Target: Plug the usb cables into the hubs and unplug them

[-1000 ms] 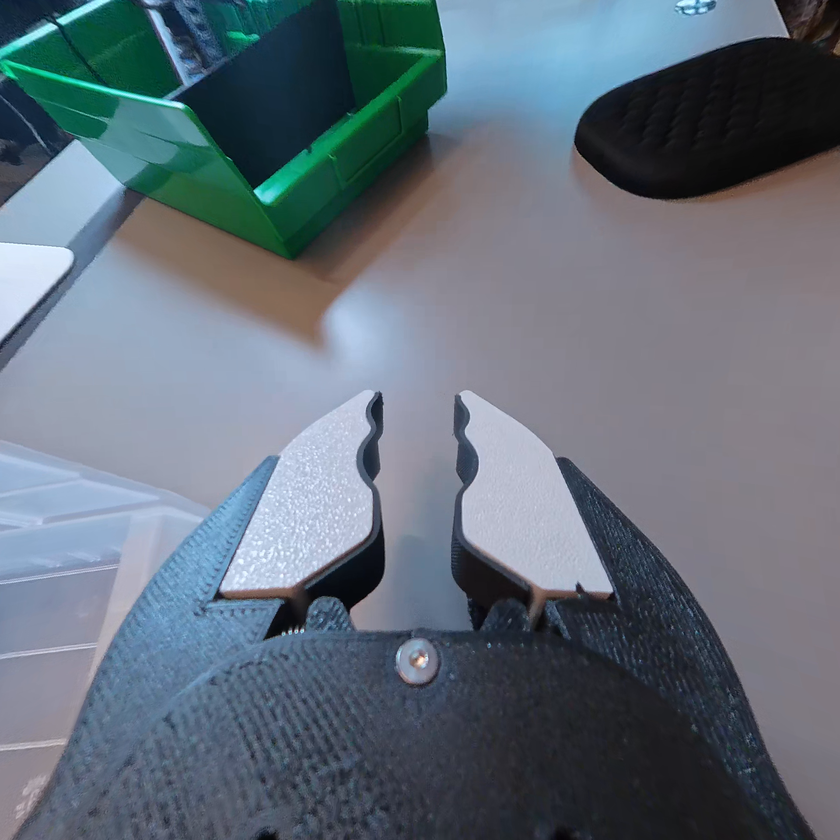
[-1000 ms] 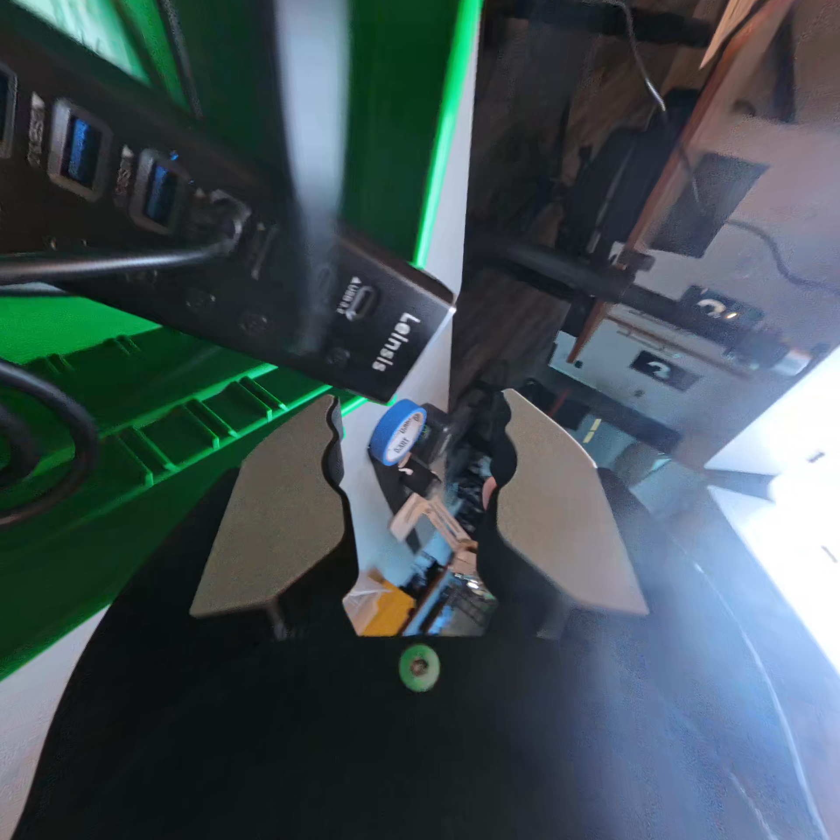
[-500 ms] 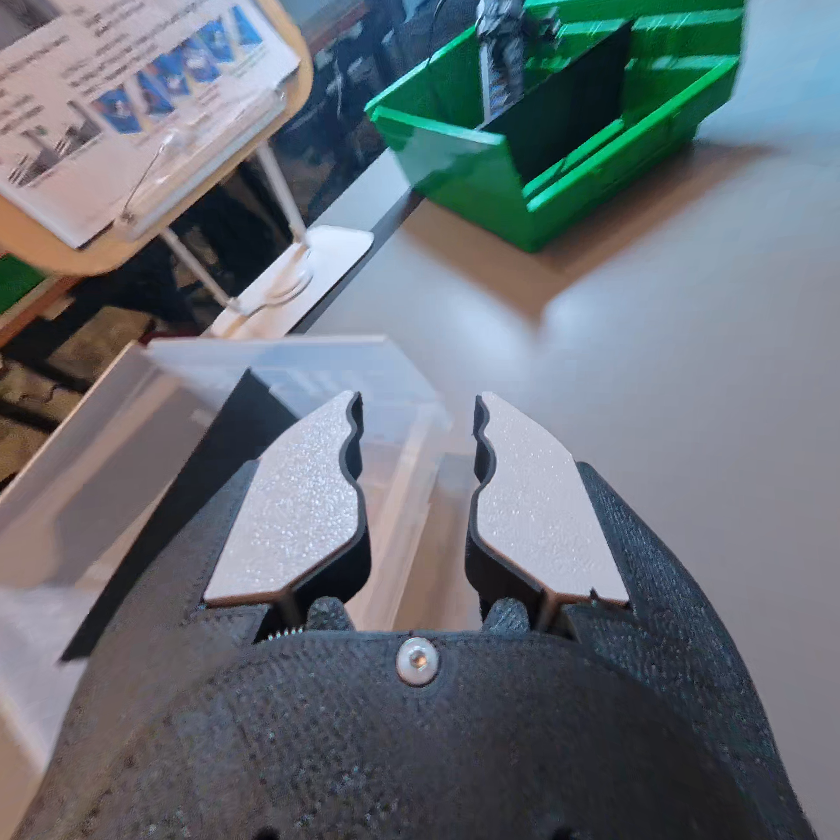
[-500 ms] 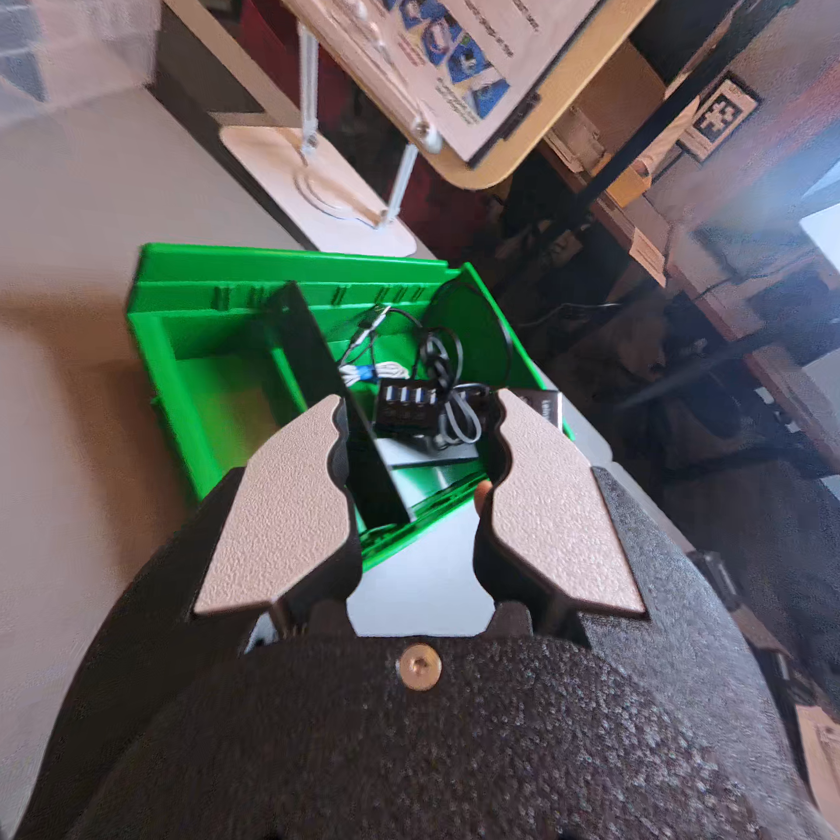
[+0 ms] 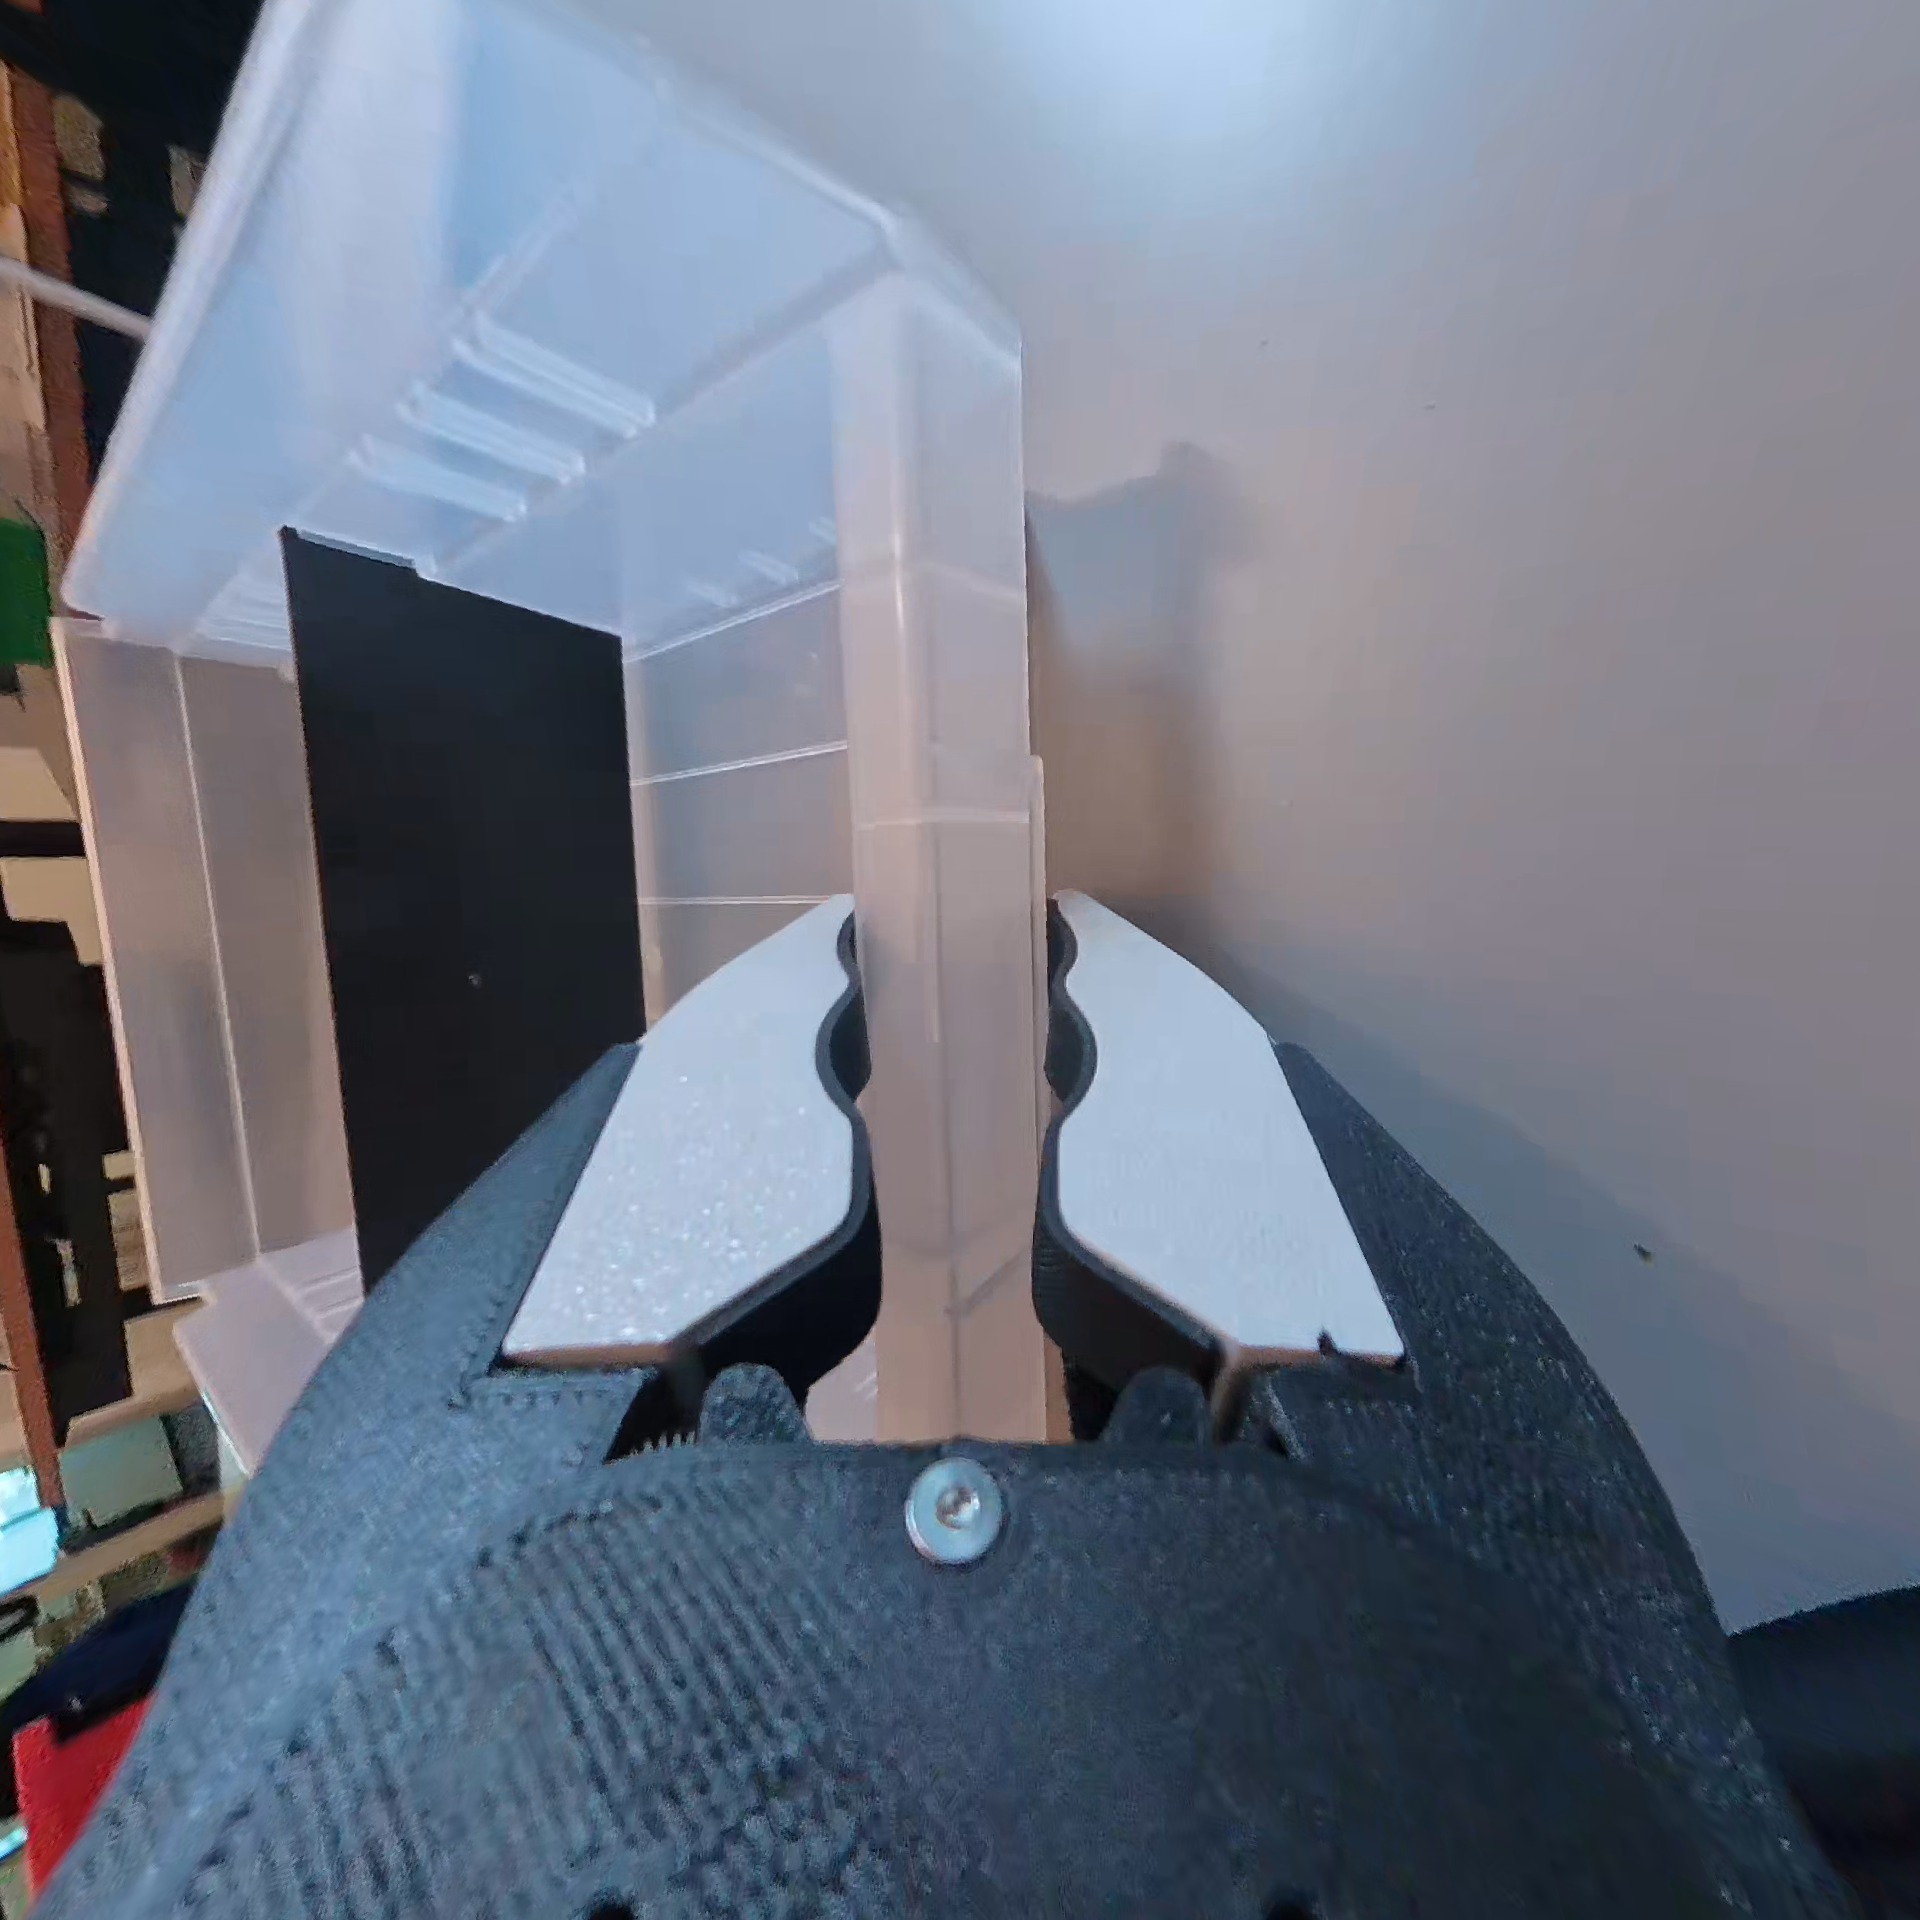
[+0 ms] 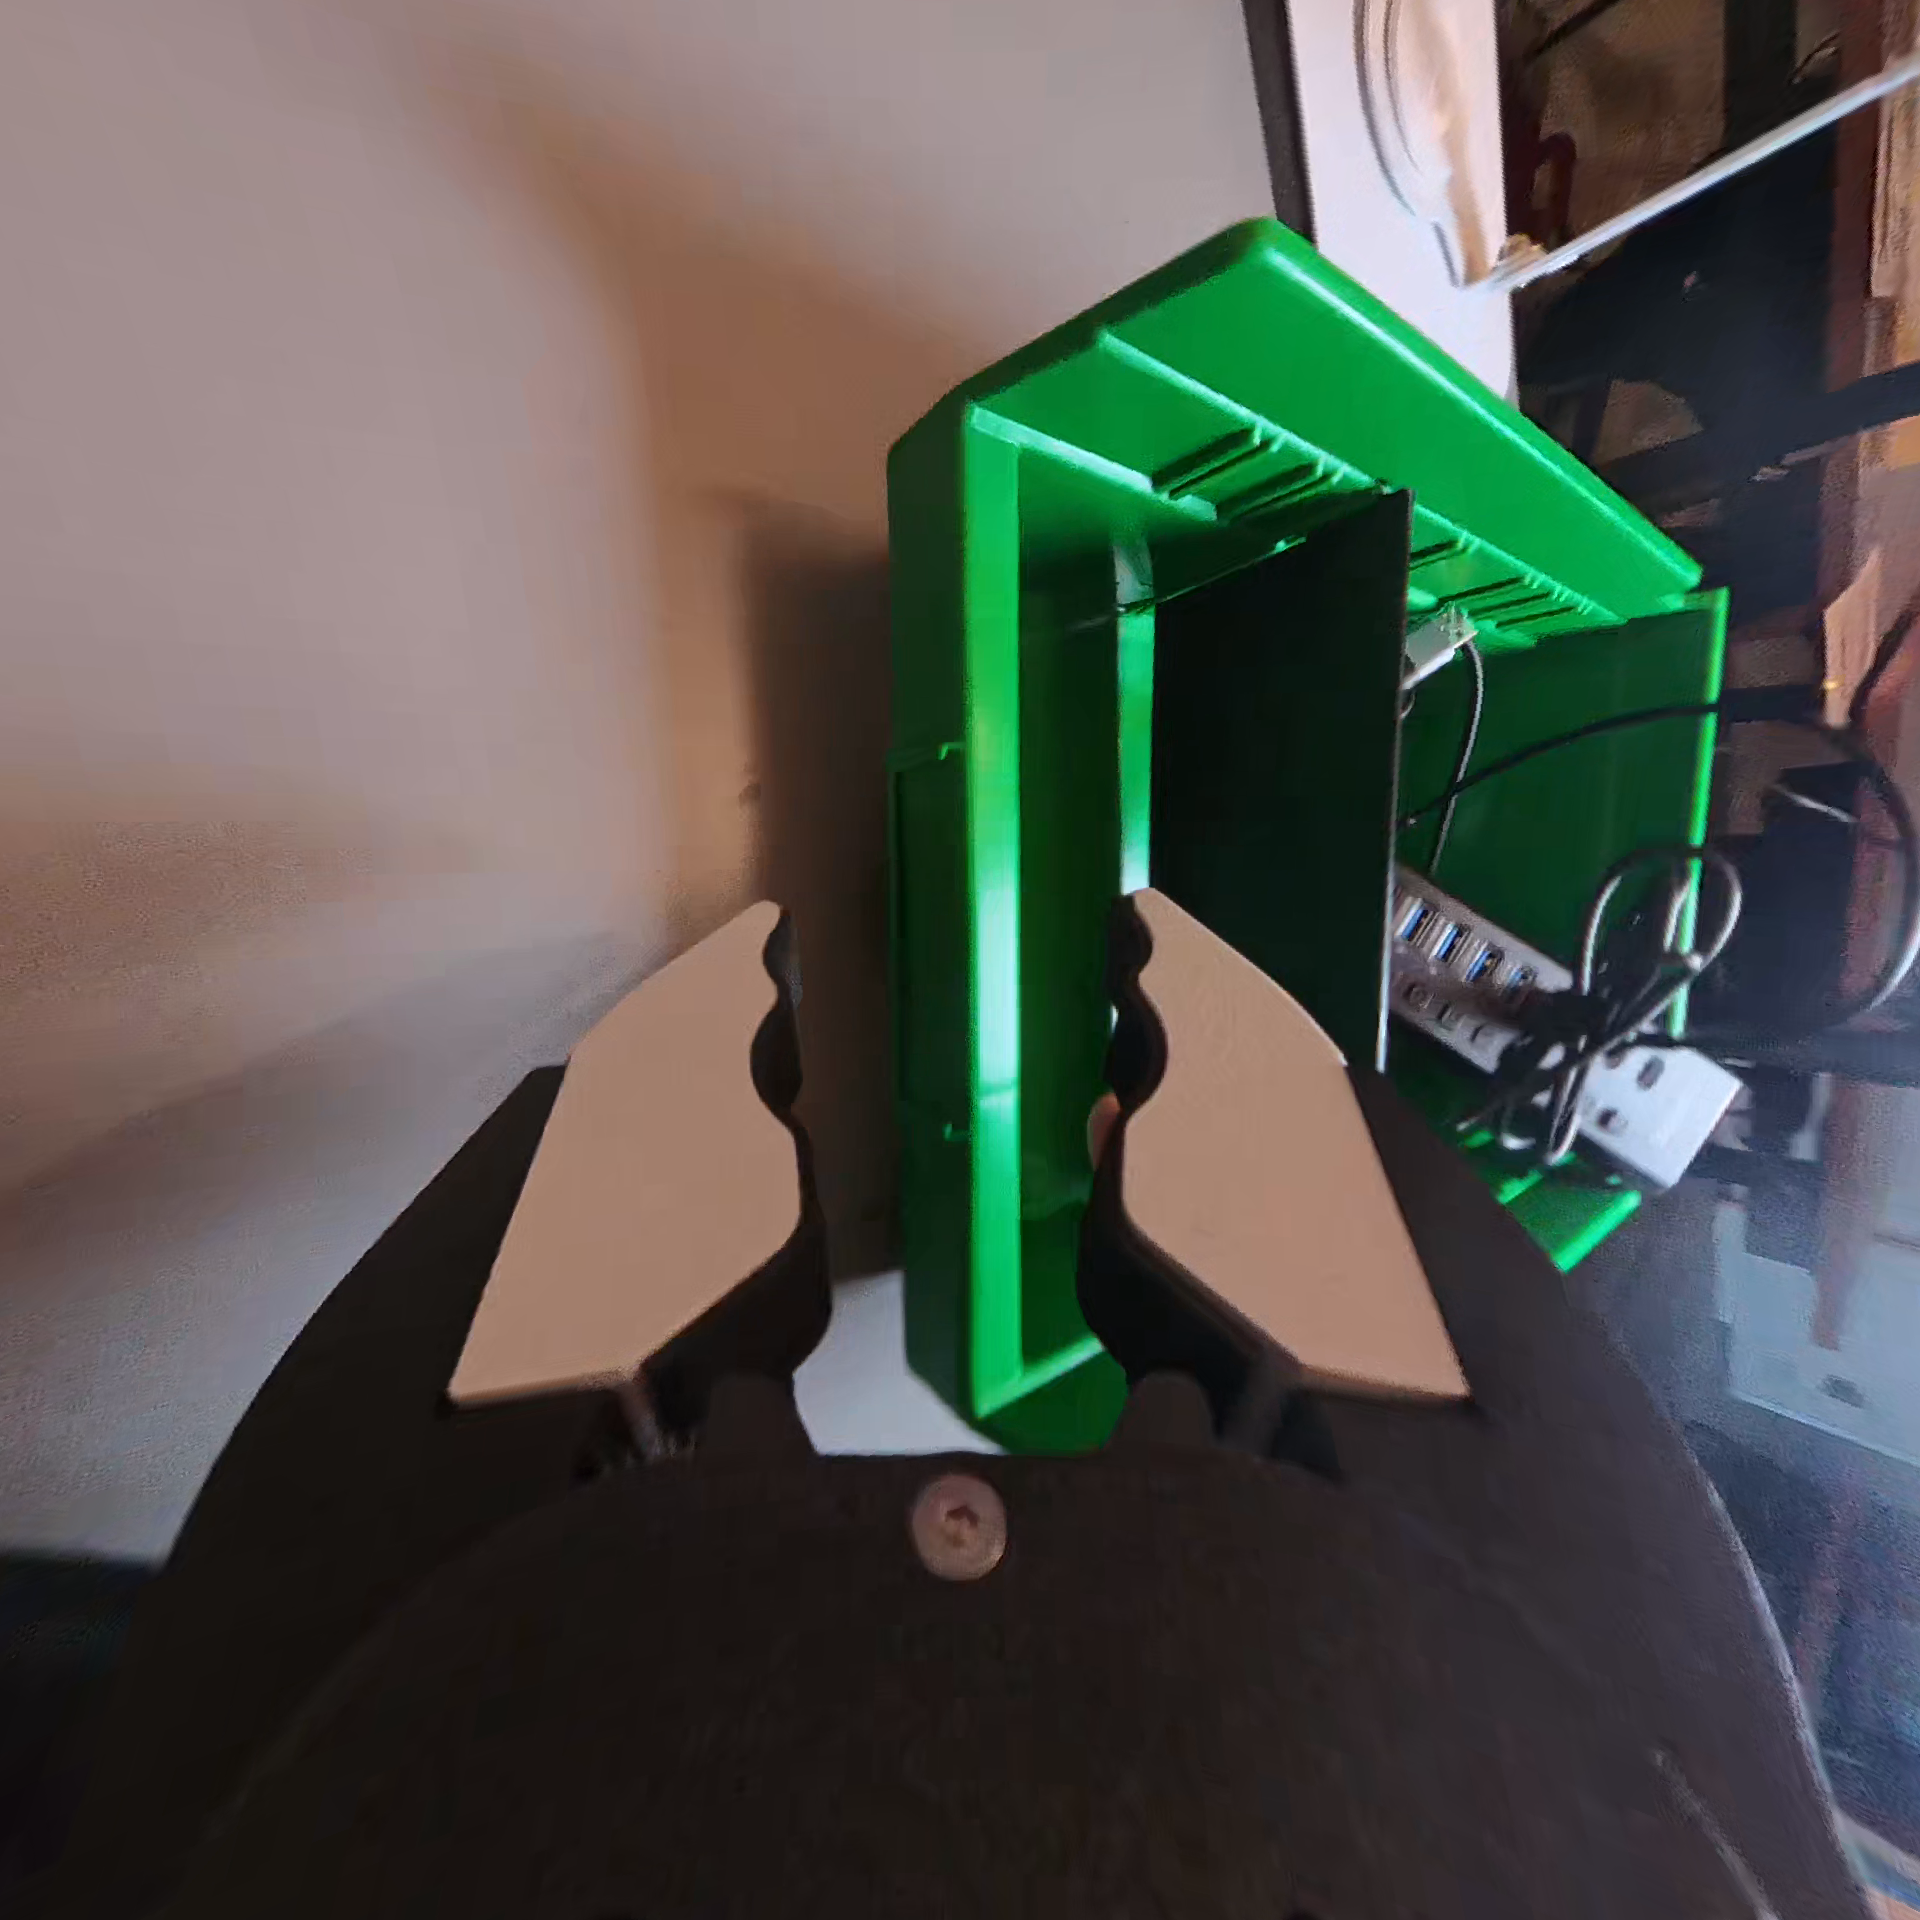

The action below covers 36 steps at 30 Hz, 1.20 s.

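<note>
A green bin (image 6: 1382,343) sits on the grey table, with a black divider (image 6: 1278,748) inside it. Behind the divider lie a silver USB hub with blue ports (image 6: 1475,966), a second silver hub (image 6: 1652,1117) and tangled black cables (image 6: 1631,987). My right gripper (image 6: 951,935) is open and straddles the bin's near wall (image 6: 997,935); its left finger stands clear of the wall. A clear plastic bin (image 5: 499,343) with a black divider (image 5: 468,883) fills the left wrist view. My left gripper (image 5: 951,914) is shut on this bin's wall (image 5: 935,727).
The grey table (image 5: 1507,623) spreads beside the clear bin. A black pad (image 5: 1829,1673) lies at the lower right of the left wrist view. A white stand base (image 6: 1392,125) sits beyond the green bin, at the table edge. Both views are rolled sideways.
My left gripper swung from over the table to the clear bin and closed on its wall. My right gripper came down from above the green bin to straddle its near wall.
</note>
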### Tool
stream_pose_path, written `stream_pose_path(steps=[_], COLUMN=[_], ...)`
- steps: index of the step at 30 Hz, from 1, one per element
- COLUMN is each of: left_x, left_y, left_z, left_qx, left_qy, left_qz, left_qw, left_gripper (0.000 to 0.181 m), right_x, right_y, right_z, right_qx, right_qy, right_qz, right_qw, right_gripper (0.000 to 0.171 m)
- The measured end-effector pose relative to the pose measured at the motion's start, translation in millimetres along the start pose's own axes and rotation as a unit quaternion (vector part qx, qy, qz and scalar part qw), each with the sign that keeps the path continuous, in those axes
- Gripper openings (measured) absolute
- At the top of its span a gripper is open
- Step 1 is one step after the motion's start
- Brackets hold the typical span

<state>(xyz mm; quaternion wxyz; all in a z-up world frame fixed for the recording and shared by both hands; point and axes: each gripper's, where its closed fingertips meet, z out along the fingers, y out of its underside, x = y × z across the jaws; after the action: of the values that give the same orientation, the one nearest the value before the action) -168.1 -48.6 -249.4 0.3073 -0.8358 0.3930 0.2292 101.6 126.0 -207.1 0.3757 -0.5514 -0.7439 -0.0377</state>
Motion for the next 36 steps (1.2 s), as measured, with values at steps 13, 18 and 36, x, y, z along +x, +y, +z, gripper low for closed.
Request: stream_pose_path(steps=[13,18,36], left_x=[1,46,86], left_y=[-46,-140,-197], left_z=[-22,-91,-62], left_qx=[0.136,0.325,0.322], left_qy=[-0.047,0.099,0.091], left_qz=[0.000,-0.171,-0.411], left_qw=[0.990,0.925,0.848], left_gripper=[0.043,0.044,0.063], right_x=[-51,-104,-75], right_y=[-33,-50,33], right_z=[11,-27,-103], right_qx=[-0.004,0.060,0.247], right_qy=[0.063,0.069,-0.082], right_qz=[-0.201,-0.187,0.513], right_qw=[0.977,0.978,0.818], right_gripper=[0.033,0.031,0.078])
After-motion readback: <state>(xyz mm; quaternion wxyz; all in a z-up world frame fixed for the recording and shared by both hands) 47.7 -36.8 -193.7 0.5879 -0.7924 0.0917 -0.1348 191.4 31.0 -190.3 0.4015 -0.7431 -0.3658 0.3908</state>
